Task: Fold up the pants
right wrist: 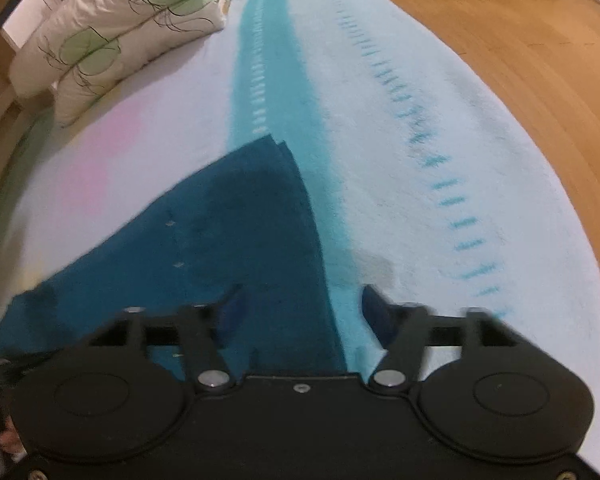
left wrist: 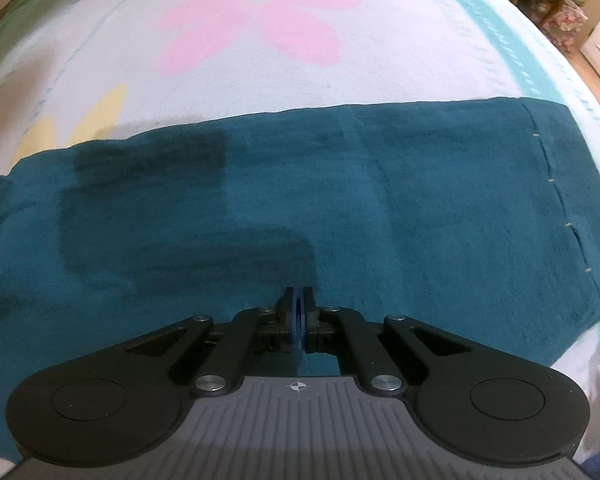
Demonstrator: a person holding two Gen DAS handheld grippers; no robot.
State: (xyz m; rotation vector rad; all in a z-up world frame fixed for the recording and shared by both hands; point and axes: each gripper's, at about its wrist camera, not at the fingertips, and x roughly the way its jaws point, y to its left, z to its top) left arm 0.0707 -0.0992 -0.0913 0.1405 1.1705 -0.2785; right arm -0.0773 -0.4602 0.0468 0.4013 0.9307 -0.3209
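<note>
Black hand-held gripper (left wrist: pixel 299 300) over teal pants (left wrist: pixel 340 200)

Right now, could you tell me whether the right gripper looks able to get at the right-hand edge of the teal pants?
Probably yes: the right gripper is open and straddles that edge of the pants, one finger over the cloth and one over the bedspread, with nothing between them.

Left wrist camera looks down close over the flat teal fabric pants (left wrist: pixel 340 200); right wrist camera faces along their edge (right wrist: pixel 236 232). Both views share the pale flowered blanket (left wrist: pixel 112 60) (right wrist: pixel 380 200).
</note>
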